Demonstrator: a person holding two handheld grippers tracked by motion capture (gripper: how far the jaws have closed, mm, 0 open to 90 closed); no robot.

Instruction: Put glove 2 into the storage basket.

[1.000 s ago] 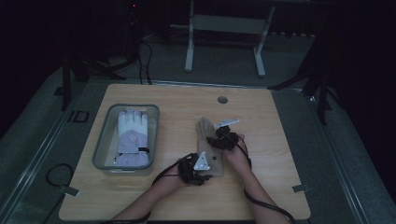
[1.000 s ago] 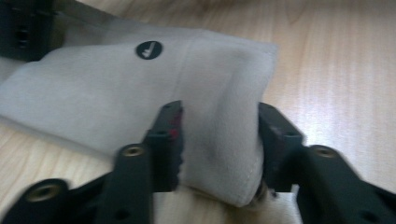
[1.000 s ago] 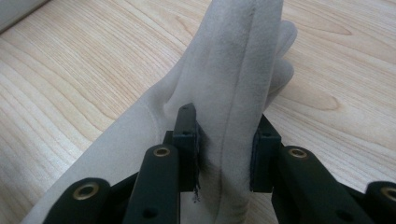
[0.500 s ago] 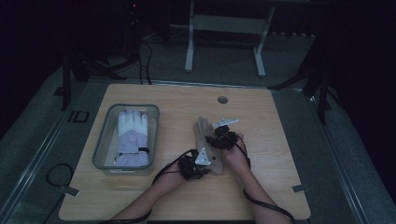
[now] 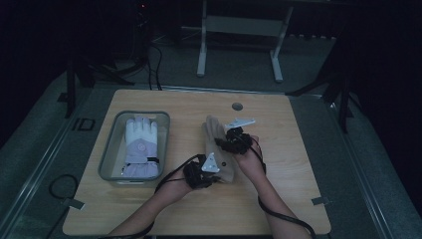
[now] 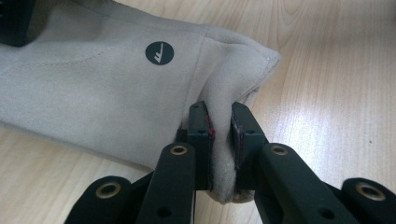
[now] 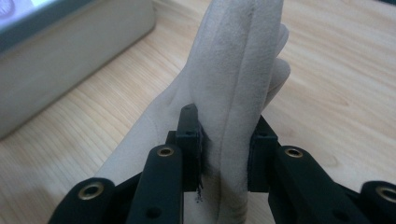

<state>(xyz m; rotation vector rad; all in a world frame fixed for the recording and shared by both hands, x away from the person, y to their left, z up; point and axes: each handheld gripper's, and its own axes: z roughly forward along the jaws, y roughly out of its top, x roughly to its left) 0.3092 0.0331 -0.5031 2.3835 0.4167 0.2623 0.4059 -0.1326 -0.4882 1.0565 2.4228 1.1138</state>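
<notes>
A beige suede glove (image 5: 217, 144) lies lengthwise on the middle of the wooden table, fingers pointing away from the person. My left gripper (image 5: 209, 167) is shut on the glove's (image 6: 116, 88) cuff edge, the fabric pinched between the black jaws; a round dark logo (image 6: 159, 52) shows near the cuff. My right gripper (image 5: 230, 142) is shut on the glove's (image 7: 233, 65) finger part, which stands bunched upright between the jaws. My left gripper (image 6: 220, 154) and right gripper (image 7: 225, 154) each hold a fold of cloth.
A grey tray (image 5: 110, 149) at the left holds a white and lilac glove (image 5: 141, 144). The tray's wall (image 7: 70, 56) shows close by in the right gripper view. A round grommet (image 5: 237, 106) sits near the table's far edge. A metal stand (image 5: 239, 30) rises behind the table.
Both grippers stay shut on the beige glove. The hands and the glove have shifted very slightly; the rest is as before.
</notes>
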